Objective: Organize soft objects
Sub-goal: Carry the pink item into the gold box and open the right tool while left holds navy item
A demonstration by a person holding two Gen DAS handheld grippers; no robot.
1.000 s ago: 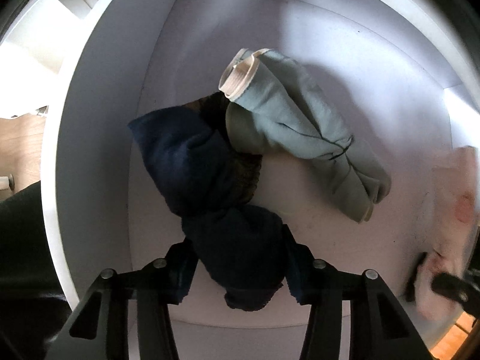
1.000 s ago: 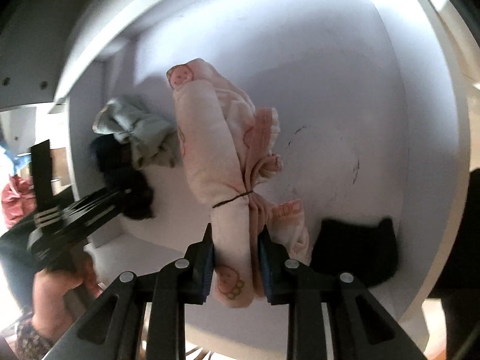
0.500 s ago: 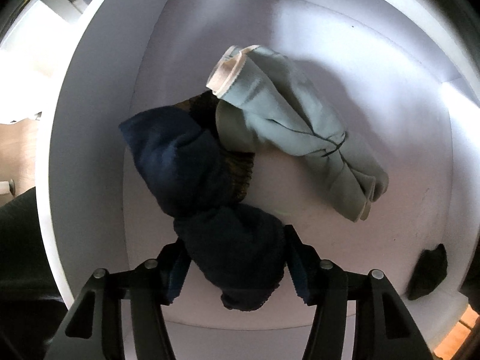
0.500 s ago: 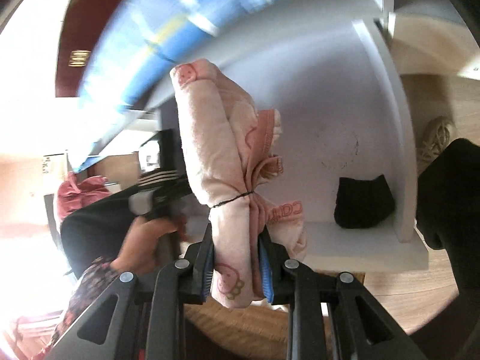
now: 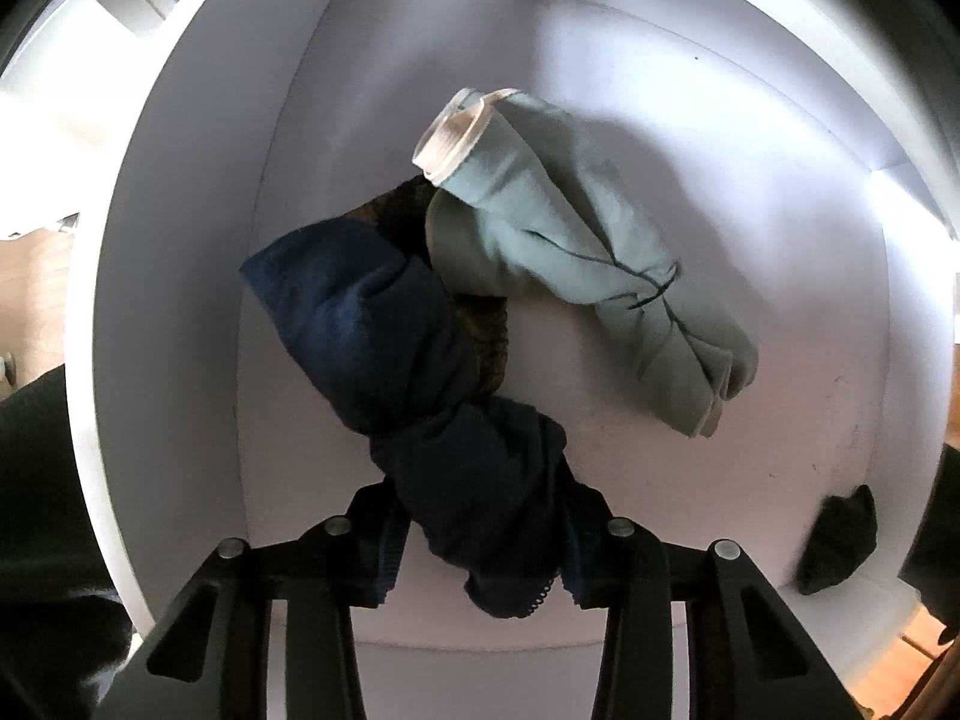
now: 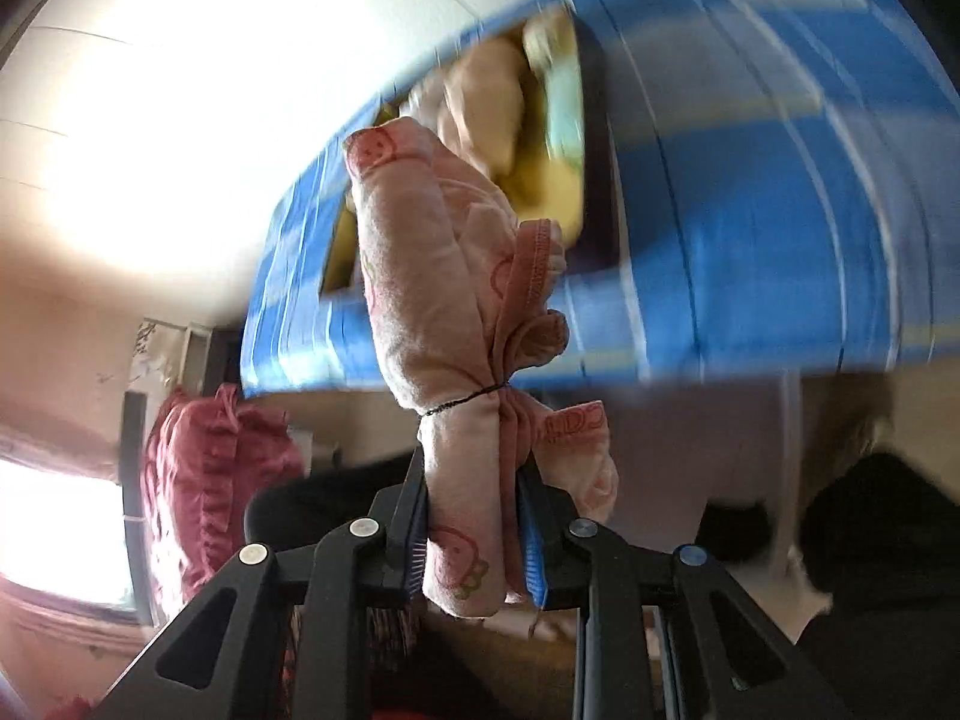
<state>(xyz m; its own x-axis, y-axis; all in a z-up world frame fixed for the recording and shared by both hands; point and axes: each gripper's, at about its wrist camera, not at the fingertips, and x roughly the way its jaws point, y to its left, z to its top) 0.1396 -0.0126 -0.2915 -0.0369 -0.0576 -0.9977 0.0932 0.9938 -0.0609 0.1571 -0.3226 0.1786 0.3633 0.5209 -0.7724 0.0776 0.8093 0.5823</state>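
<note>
In the left wrist view a knotted navy cloth bundle (image 5: 372, 324) lies on the floor of a white bin (image 5: 180, 240). Its near end sits between the jaws of my left gripper (image 5: 480, 516), which are closing, with the pads against the cloth. A pale green rolled bundle (image 5: 570, 252) tied with a thread lies beside it, and a dark brown piece (image 5: 486, 330) is tucked under both. My right gripper (image 6: 474, 498) is shut on a pink printed cloth bundle (image 6: 432, 276) tied with a black thread, held up in the air.
A small black cloth (image 5: 840, 540) lies in the bin's right corner. Behind the pink bundle is a blurred blue striped container (image 6: 750, 240) with soft items (image 6: 498, 102) showing in its opening. A red ruffled cloth (image 6: 204, 468) is at the left, and dark clothing (image 6: 888, 570) at the right.
My right gripper has lifted the pink bundle out of the white bin and up in front of the blue container. The left jaws have narrowed on the navy bundle.
</note>
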